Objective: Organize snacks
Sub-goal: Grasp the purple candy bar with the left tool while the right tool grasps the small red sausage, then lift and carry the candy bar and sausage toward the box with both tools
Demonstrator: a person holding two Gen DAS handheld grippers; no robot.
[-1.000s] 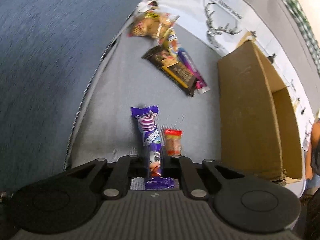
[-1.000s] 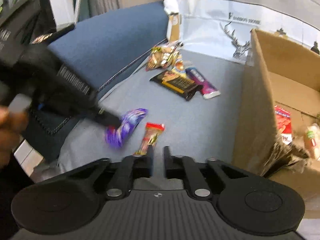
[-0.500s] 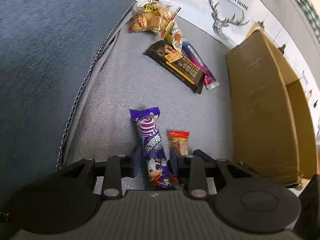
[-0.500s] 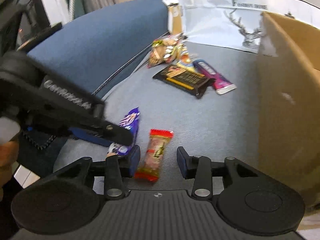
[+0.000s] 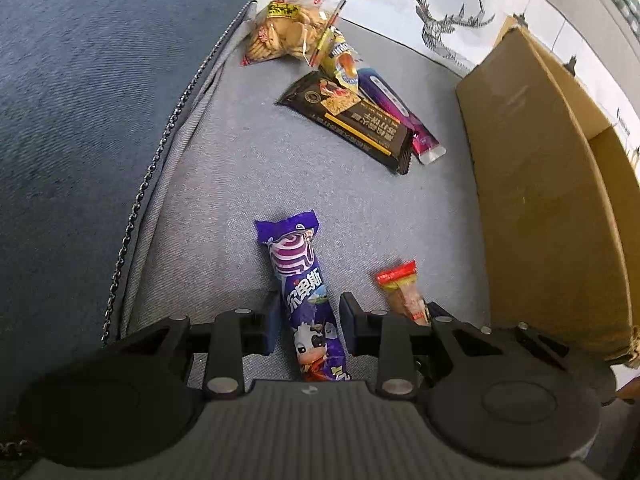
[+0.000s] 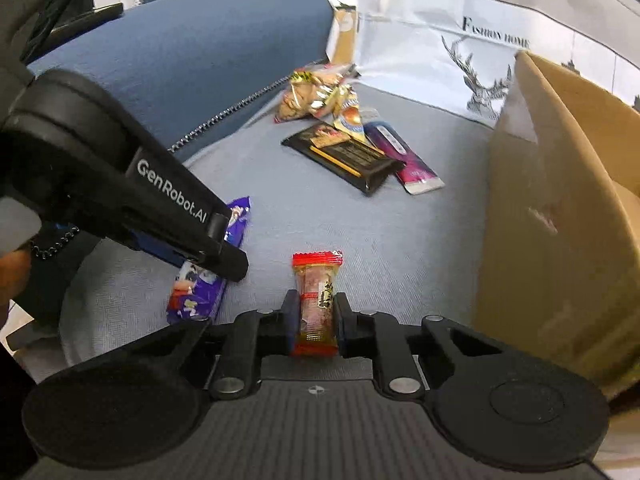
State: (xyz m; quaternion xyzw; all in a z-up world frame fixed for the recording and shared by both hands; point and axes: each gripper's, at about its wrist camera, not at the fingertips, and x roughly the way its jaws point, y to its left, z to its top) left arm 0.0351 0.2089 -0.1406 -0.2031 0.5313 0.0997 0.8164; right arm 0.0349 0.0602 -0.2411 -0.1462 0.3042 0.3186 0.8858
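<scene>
A purple milk-candy bar (image 5: 300, 276) lies flat on the grey cushion (image 5: 224, 184). My left gripper (image 5: 310, 308) stands open astride its lower half, with a small gap on each side. In the right wrist view one of the left gripper's fingers (image 6: 224, 258) crosses over the same purple bar (image 6: 194, 300). A small clear snack with red ends (image 6: 317, 280) sits between the pads of my right gripper (image 6: 316, 304), whose jaws are closing and press on its sides. From the left wrist view that snack (image 5: 402, 292) shows just right of the left fingers.
An open cardboard box (image 5: 540, 200) stands at the right, close to both grippers. Farther back lie a black bar (image 5: 352, 120), a magenta bar (image 5: 400, 120) and a clear biscuit bag (image 5: 288, 32). A blue sofa arm (image 5: 80, 80) rises on the left, and a white deer-print cloth (image 5: 440, 12) lies behind.
The left jaws spread apart, and the purple bar between them now lies on the cushion. The right gripper came down over the red-ended snack, opened around it, then closed on it.
</scene>
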